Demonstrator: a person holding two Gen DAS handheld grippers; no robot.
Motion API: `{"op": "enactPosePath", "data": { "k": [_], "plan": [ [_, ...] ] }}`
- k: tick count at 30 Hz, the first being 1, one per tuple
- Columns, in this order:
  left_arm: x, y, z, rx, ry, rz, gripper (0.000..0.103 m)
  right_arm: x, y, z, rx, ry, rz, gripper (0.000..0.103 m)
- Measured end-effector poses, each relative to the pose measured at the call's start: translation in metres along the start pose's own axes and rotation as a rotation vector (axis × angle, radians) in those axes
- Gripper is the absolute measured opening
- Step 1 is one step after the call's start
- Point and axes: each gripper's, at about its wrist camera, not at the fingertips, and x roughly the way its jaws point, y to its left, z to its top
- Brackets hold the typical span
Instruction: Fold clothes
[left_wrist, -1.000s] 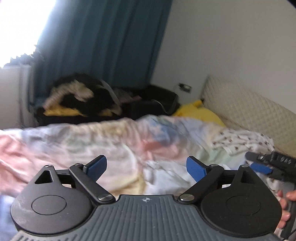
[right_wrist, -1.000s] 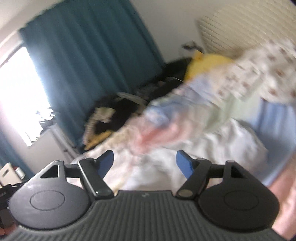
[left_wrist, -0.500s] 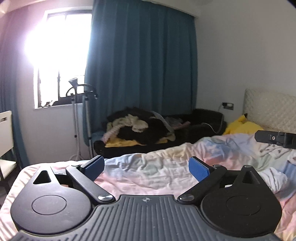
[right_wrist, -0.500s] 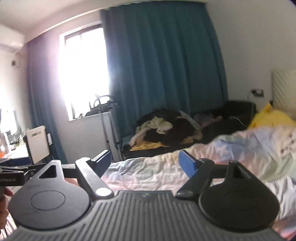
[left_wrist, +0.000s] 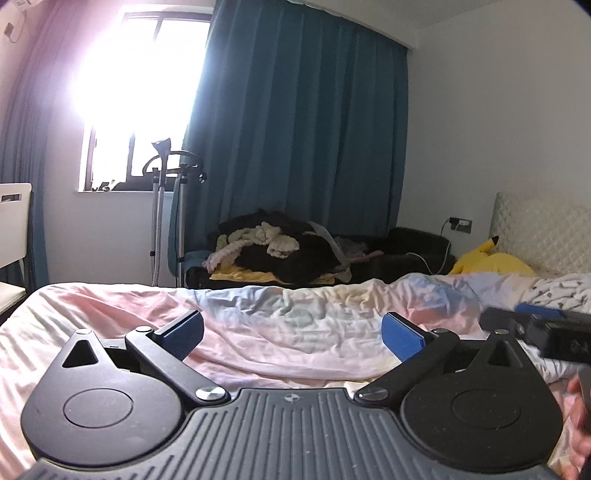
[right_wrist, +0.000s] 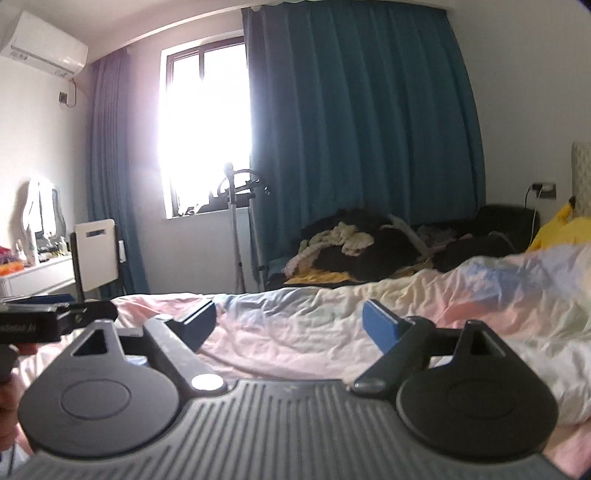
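Both the left gripper (left_wrist: 291, 330) and the right gripper (right_wrist: 290, 321) hang released over the near edge of the bed (left_wrist: 74, 306), jaws opening with only air between them. The step, I judge, is reaching for a garment: the patterned clothing (left_wrist: 561, 291) lies toward the bed's headboard end, so approach low and pinch one edge. Only the left view shows that garment; only the right shows the air conditioner (right_wrist: 44, 48).

I see a white patterned garment (left_wrist: 561, 291) lying crumpled on the bed near the headboard. A heap of dark and cream clothes (left_wrist: 280, 251) lies piled beyond the bed.
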Motion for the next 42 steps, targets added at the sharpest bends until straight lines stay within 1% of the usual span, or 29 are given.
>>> {"op": "enactPosePath", "data": {
  "k": [1,2,5,8,11,14,16,18,23,26,29,34,42],
  "plan": [
    [0.001,0.001,-0.006,-0.002,0.010,-0.001,0.103,-0.002,-0.001,-0.006,0.000,-0.002,-0.002,0.100],
    [0.002,0.002,-0.013,-0.004,0.020,-0.001,0.103,-0.004,-0.001,-0.013,-0.006,-0.004,-0.015,0.103],
    [0.006,0.003,-0.025,-0.003,0.064,-0.013,0.103,-0.004,-0.007,-0.022,-0.014,0.012,-0.064,0.103],
    [0.014,0.002,-0.028,-0.007,0.079,0.010,0.103,0.000,-0.014,-0.022,0.000,0.012,-0.086,0.103],
    [0.021,0.000,-0.032,0.011,0.071,0.038,0.103,0.002,-0.015,-0.023,-0.008,0.009,-0.084,0.103],
    [0.027,0.001,-0.037,0.002,0.087,0.060,0.103,0.002,-0.017,-0.025,0.005,0.024,-0.062,0.103],
    [0.029,0.003,-0.037,-0.015,0.088,0.055,0.103,0.002,-0.017,-0.027,-0.001,0.018,-0.061,0.103],
    [0.030,0.001,-0.037,-0.015,0.086,0.058,0.103,0.005,-0.017,-0.028,-0.015,0.032,-0.072,0.103],
    [0.032,-0.003,-0.041,-0.007,0.085,0.062,0.103,0.005,-0.015,-0.030,-0.011,0.034,-0.062,0.103],
    [0.035,-0.003,-0.042,-0.021,0.094,0.066,0.103,0.004,-0.015,-0.029,0.005,0.020,-0.065,0.103],
    [0.038,-0.003,-0.042,-0.032,0.104,0.074,0.103,0.005,-0.013,-0.029,-0.011,0.021,-0.064,0.103],
    [0.035,-0.006,-0.040,-0.038,0.094,0.087,0.103,0.001,-0.013,-0.028,-0.003,0.025,-0.055,0.103],
    [0.033,-0.009,-0.039,-0.032,0.092,0.073,0.103,0.001,-0.015,-0.031,-0.005,0.036,-0.050,0.103]
  ]
}}
